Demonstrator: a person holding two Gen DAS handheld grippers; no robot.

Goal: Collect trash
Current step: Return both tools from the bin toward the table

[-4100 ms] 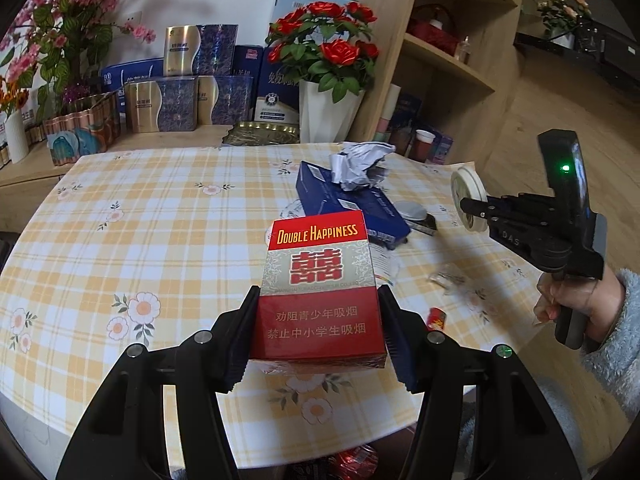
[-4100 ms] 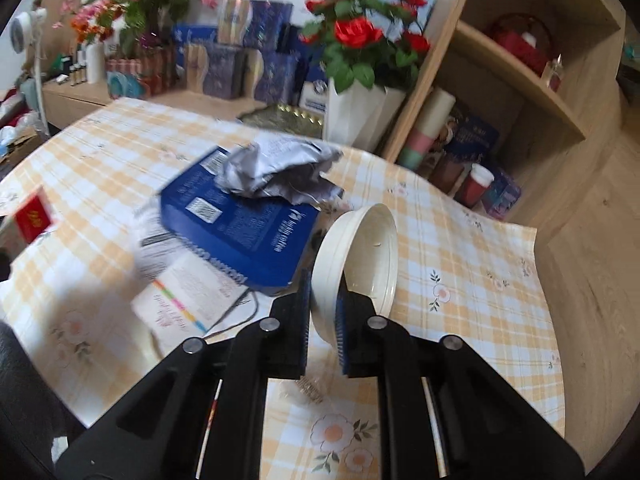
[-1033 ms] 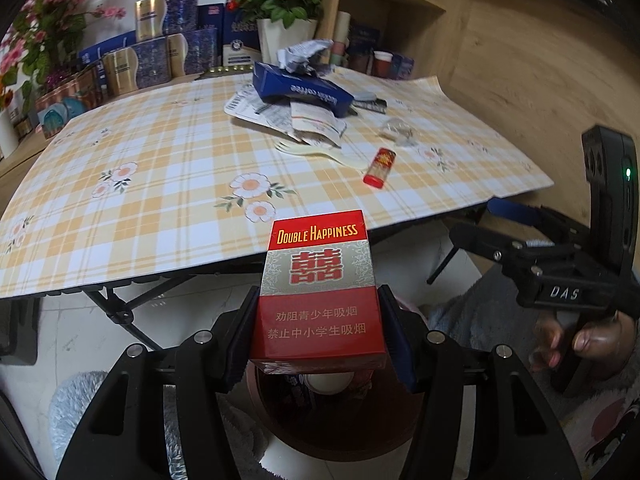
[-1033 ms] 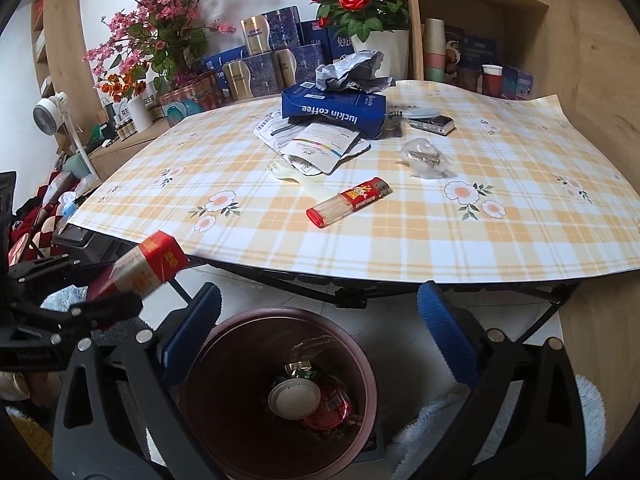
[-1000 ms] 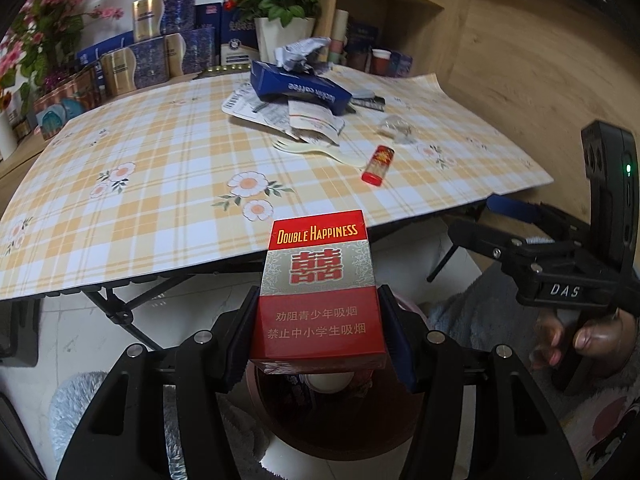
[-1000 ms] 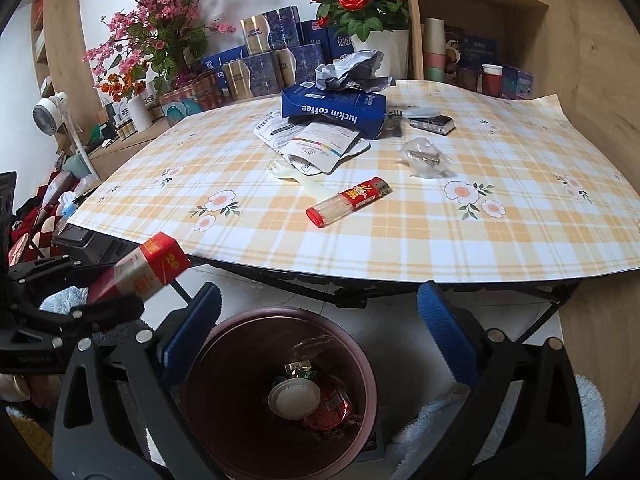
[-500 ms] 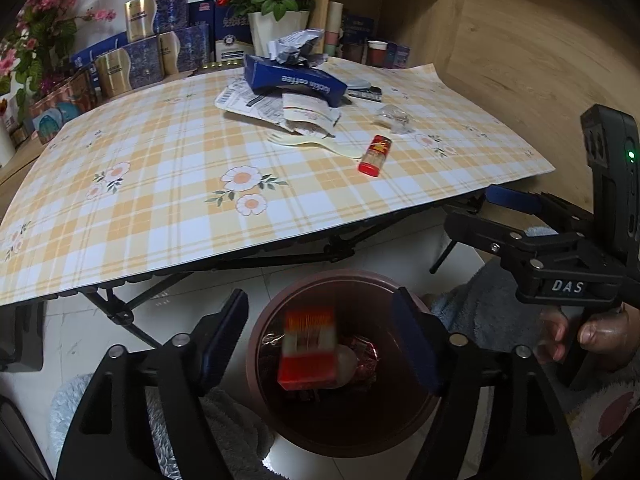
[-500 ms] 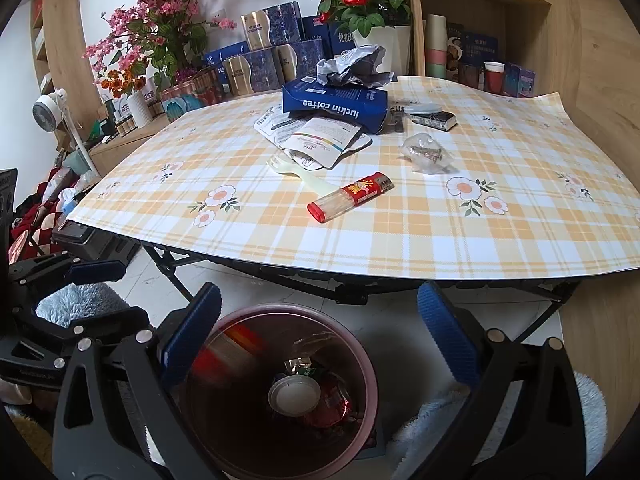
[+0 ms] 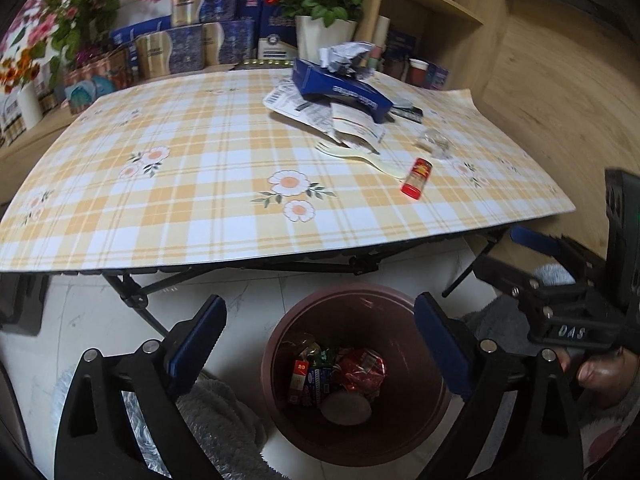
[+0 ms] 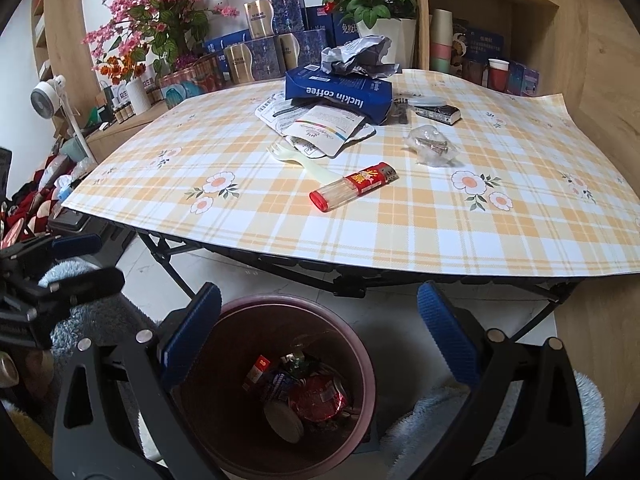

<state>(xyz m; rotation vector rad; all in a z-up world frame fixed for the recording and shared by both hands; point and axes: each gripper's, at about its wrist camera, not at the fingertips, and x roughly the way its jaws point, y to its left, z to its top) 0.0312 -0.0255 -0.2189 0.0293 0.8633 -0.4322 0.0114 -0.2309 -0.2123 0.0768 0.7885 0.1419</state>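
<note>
Left wrist: jaws apart, empty; cigarette pack (image 9: pixel 298 376) in bin (image 9: pixel 400 446), seemingly upright.

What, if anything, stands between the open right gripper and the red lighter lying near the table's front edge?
Nothing visible does. The right gripper hangs open over the bin, below the table edge. The red lighter lies alone on bare cloth; the plastic fork beside it lies farther back.
</note>
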